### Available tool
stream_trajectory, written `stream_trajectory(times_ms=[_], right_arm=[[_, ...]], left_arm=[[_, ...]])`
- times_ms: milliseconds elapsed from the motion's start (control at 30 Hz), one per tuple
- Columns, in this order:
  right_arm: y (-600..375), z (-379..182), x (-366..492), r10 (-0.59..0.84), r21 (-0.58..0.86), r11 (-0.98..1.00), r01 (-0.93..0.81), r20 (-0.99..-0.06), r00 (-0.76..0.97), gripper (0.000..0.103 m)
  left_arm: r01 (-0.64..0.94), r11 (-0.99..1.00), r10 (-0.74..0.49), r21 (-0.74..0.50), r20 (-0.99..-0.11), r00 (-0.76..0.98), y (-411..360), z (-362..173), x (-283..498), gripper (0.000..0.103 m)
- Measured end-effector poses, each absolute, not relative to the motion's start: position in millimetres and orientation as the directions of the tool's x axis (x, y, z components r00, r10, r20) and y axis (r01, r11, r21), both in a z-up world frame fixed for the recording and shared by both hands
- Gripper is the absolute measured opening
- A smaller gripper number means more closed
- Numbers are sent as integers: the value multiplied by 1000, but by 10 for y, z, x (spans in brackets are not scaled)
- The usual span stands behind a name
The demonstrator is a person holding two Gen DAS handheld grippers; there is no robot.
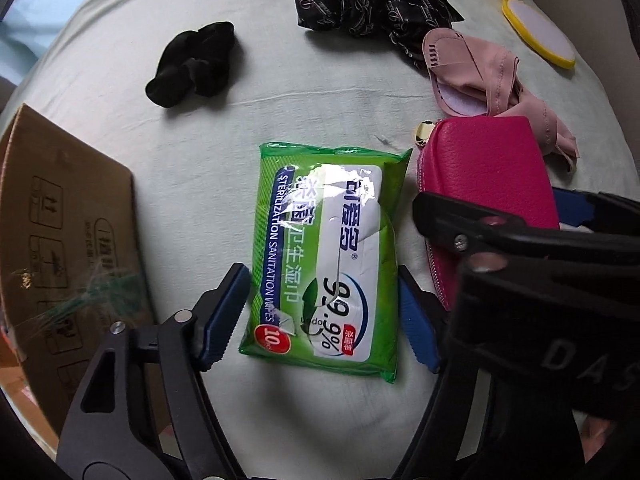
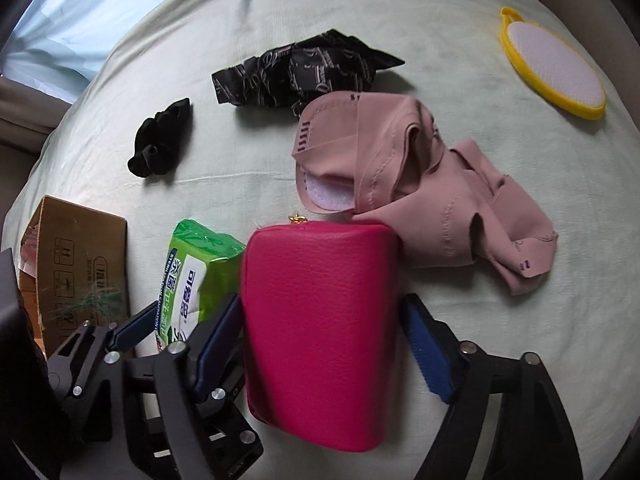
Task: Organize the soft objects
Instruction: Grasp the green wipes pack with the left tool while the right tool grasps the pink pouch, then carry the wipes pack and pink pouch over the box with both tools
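On bedsheet [image 1: 320, 80] | left tool [image 1: 324, 312] apart, straddling wipes pack [image 1: 324, 240] | right tool [image 2: 324, 352] apart, seemingly touching pink pouch [image 2: 320, 320]

Count on the pale green sheet [image 2: 440, 32]:
- 1 green plastic pack of sanitation wipes [image 1: 324, 256]
- 1 magenta leather zip pouch [image 2: 320, 336]
- 1 crumpled dusty-pink fabric piece with a white velcro patch [image 2: 404, 176]
- 1 black scrunchie [image 1: 194, 64]
- 1 black patterned fabric bundle with light lettering [image 1: 372, 6]
- 1 yellow-rimmed oval with a white centre [image 2: 554, 64]; can't tell what it is
- 1 brown cardboard box [image 1: 60, 248] with printed handling symbols, at the left edge

2 two-finger grippers with blue pads: left gripper [image 1: 324, 312], right gripper [image 2: 320, 348].

Total: 7 items plus 2 grippers.
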State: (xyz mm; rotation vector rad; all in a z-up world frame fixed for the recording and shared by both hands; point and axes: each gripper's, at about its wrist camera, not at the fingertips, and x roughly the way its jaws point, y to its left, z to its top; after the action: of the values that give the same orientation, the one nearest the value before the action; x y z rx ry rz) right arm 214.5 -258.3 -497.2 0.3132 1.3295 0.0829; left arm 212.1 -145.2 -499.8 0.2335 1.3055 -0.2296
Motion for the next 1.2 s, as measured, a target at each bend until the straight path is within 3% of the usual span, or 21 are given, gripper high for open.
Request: stream_trajectory(times_ms=[200, 333, 533, 767, 1200], right_arm=[[-2485, -4978, 2127, 203, 235, 967, 103, -947, 250, 64], [-2487, -4958, 2080, 201, 233, 967, 100, -944, 261, 56], [-2477, -4938, 2059, 204, 237, 967, 94, -940, 273, 47], [-2570, -4785, 2001, 229, 265, 960, 88, -928, 295, 37], [-2881, -3829, 1613, 223, 276, 958, 77, -887, 404, 36]], left_arm=[[282, 958, -108, -54, -978, 180, -1379, -5017, 2298, 61], [278, 958, -125, -72, -976, 179, -1293, -4987, 2410, 45], [283, 956, -137, -77, -970, 200, -1182, -4842, 2446, 34], [291, 955, -133, -63, -964, 229, -1147, -4645, 2434, 33], [280, 959, -151, -49, -923, 354, -1024, -3644, 1804, 33]])
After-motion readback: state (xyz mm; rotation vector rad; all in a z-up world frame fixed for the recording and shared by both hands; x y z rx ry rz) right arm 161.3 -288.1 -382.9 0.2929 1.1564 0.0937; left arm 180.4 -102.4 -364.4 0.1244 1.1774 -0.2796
